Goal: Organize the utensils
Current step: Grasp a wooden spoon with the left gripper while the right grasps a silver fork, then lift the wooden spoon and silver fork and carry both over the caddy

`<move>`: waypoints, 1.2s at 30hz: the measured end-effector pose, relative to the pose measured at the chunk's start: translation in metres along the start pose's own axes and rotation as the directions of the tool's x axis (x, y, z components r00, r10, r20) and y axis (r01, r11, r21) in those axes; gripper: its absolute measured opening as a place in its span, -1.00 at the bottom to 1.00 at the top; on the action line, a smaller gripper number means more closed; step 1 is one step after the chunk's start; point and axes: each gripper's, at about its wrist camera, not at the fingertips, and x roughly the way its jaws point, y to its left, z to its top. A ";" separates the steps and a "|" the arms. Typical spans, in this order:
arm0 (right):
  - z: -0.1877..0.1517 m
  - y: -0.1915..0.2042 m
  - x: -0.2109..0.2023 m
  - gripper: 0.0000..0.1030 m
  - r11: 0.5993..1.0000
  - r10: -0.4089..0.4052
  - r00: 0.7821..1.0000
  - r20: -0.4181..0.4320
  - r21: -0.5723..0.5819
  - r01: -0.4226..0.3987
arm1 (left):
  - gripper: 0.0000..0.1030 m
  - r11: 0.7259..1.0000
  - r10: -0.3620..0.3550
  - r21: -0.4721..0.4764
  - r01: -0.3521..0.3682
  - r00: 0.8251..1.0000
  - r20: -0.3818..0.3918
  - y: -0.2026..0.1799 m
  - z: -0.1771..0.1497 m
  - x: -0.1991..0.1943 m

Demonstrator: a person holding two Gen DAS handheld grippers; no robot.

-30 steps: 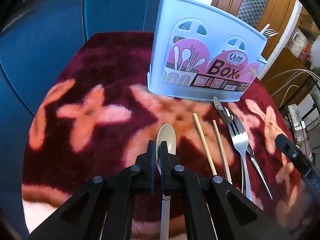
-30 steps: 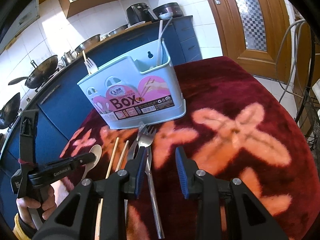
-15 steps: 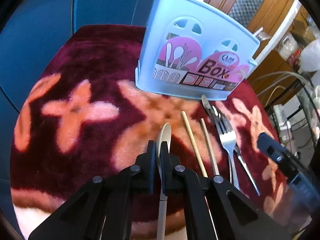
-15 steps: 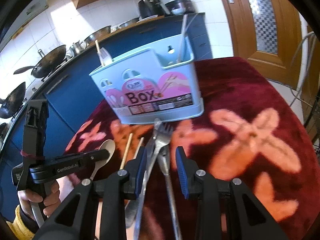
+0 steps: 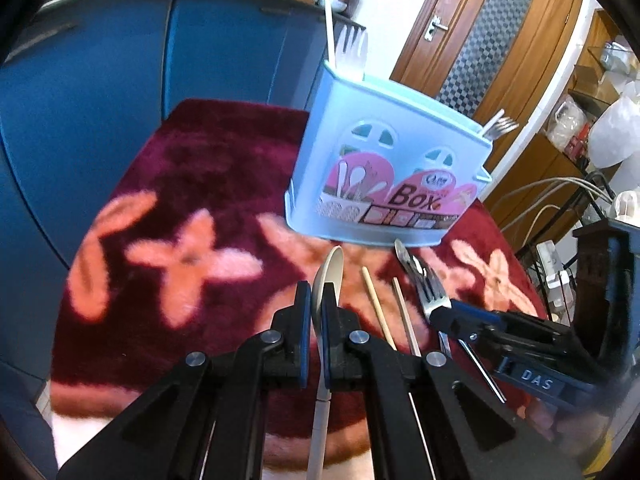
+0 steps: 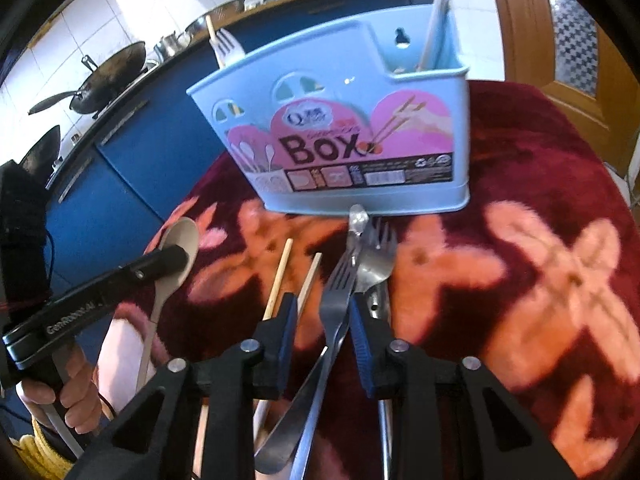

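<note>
Two tools: our left tool [image 5: 316, 312] clamps the beige spoon [image 5: 330, 276]; our right tool [image 6: 324, 324] sits parted around a steel fork [image 6: 340, 292]. Chopsticks [image 6: 280, 276] lie between, before the blue utensil box [image 6: 344, 136].

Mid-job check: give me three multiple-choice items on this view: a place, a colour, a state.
1. The two wooden chopsticks lie: A) in the holder B) on the dark red cloth, between the beige plastic spoon and the metal forks C) right of the forks
2. The plastic utensil holder is: A) light blue B) green C) white
3. The jaws of the left gripper are: A) wide open B) shut on the spoon C) shut on a chopstick
B: they lie bare between spoon and forks. A: its walls are pale blue. B: both jaws press the spoon.
</note>
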 end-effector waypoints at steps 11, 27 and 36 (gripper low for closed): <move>0.022 0.001 0.028 -0.80 1.000 0.008 0.984 -0.178 -0.005 -0.009 | -0.95 0.999 -0.020 -0.028 0.020 0.999 0.031 0.009 0.004 -0.011; 0.011 0.000 -0.041 -0.94 0.996 0.069 0.995 0.070 0.048 -0.073 | -0.95 0.998 -0.055 -0.030 0.059 0.991 0.123 -0.008 0.018 -0.032; 0.017 0.001 -0.100 -0.94 0.999 0.029 0.952 0.304 0.023 -0.038 | -0.95 0.993 -0.107 -0.020 0.113 0.977 0.185 -0.033 0.044 -0.036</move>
